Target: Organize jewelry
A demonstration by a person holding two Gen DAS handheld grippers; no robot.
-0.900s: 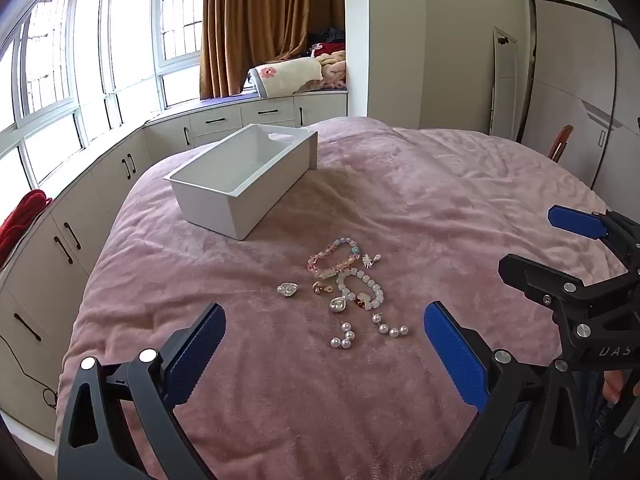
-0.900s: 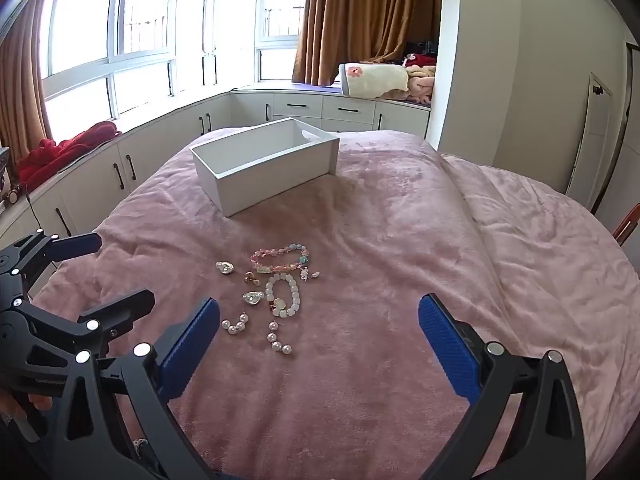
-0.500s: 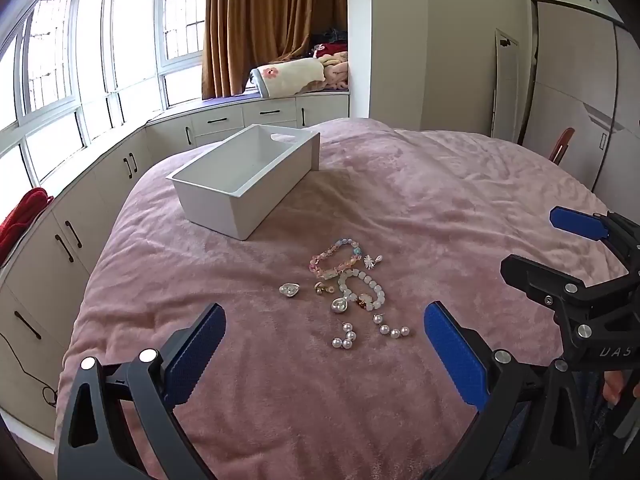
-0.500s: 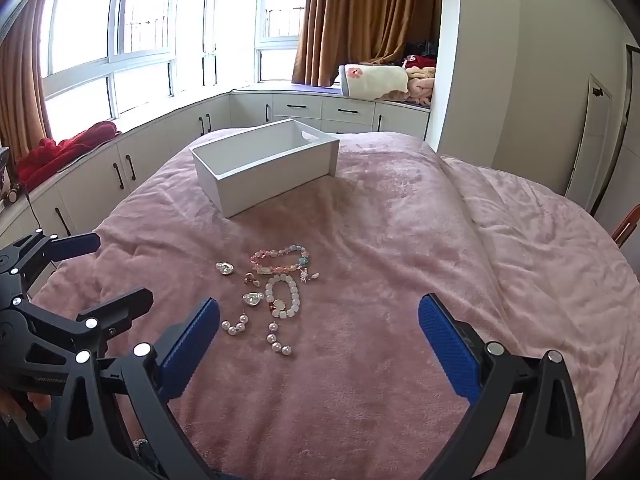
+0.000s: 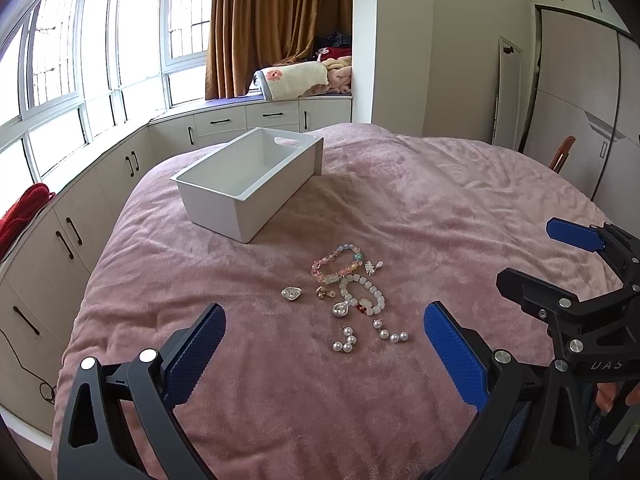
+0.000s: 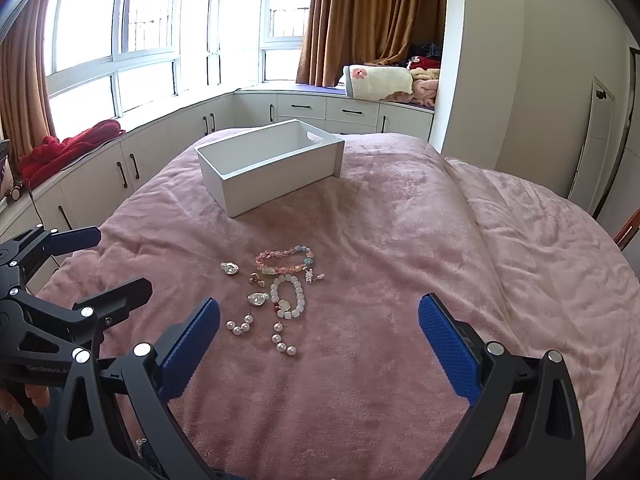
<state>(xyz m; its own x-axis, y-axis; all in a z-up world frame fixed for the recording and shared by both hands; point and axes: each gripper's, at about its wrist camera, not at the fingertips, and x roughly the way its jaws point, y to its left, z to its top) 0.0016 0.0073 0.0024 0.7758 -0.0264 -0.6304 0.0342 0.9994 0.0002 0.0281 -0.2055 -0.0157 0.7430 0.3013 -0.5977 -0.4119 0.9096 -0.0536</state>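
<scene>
I see a dusty pink plush blanket [image 5: 420,208] under a plain white box [image 5: 248,184]. The pastel bead bracelet [image 5: 336,264] mixes pink, pale blue and clear; the other bracelet [image 5: 366,294] is milky white with a red charm. Loose pearls [image 5: 348,342] gleam cream-white. My gripper pads [image 6: 192,344] are ribbed bright blue on black frames; curtains [image 5: 276,20] are ochre brown.

Pink blanket [image 5: 420,208] covers the bed. Brown curtains [image 6: 372,16] hang by the windows [image 6: 148,28]. Red cloth [image 6: 68,148] sits on the cabinets [image 6: 168,140], folded towels [image 5: 296,78] further along.
</scene>
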